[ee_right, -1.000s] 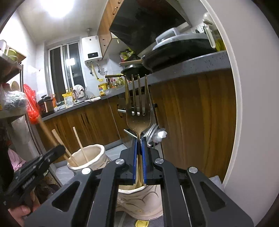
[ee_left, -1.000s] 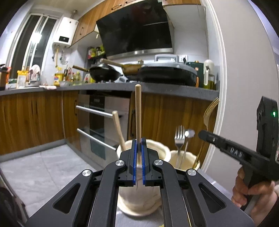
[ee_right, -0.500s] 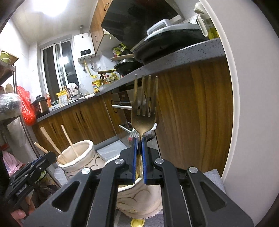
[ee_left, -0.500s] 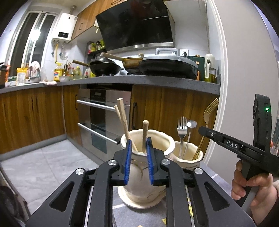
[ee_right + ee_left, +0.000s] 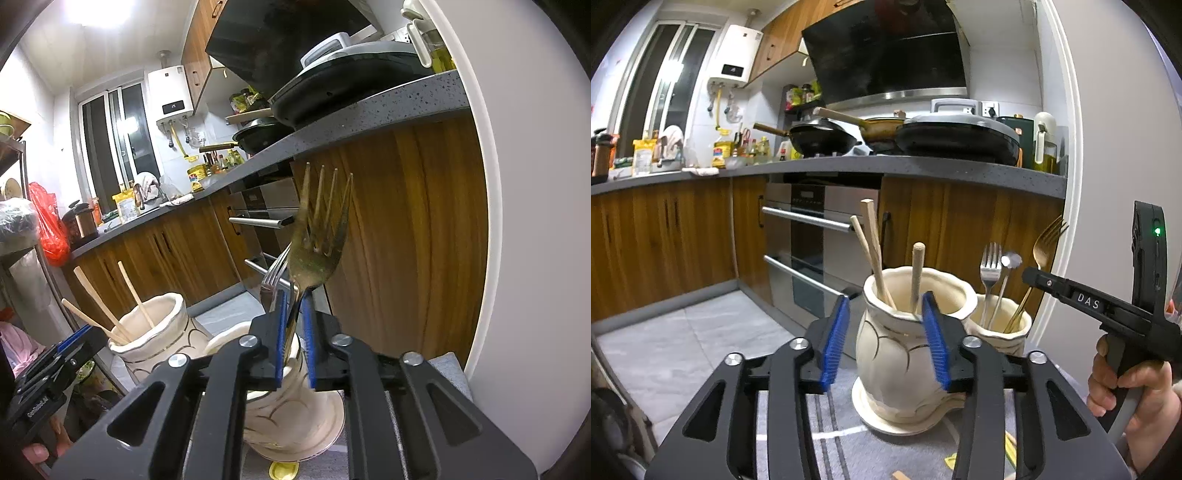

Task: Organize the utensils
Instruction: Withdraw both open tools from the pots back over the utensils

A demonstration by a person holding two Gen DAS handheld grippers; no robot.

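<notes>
My left gripper (image 5: 886, 336) is open and empty, its blue pads on either side of a tall cream vase (image 5: 905, 362) that holds three wooden sticks (image 5: 916, 273). Behind it a smaller cream pot (image 5: 1001, 325) holds a silver fork (image 5: 990, 266), a spoon and a gold fork (image 5: 1047, 240). In the right wrist view my right gripper (image 5: 295, 317) has its pads slightly apart around the gold fork (image 5: 319, 236), which stands tilted in the small pot (image 5: 295, 417); the fork's handle is hidden. The vase shows at left in that view (image 5: 155, 332).
Both pots stand on a grey striped cloth (image 5: 849, 443) on a table. A white wall (image 5: 1115, 147) rises close on the right. Wooden kitchen cabinets (image 5: 665, 240), an oven and a counter with pans lie behind. Small yellow scraps (image 5: 282, 470) lie by the pot.
My left gripper let go of the wooden stick into the vase, opened wide and drew back. My right gripper lowered the gold fork into the small pot and its pads parted slightly.
</notes>
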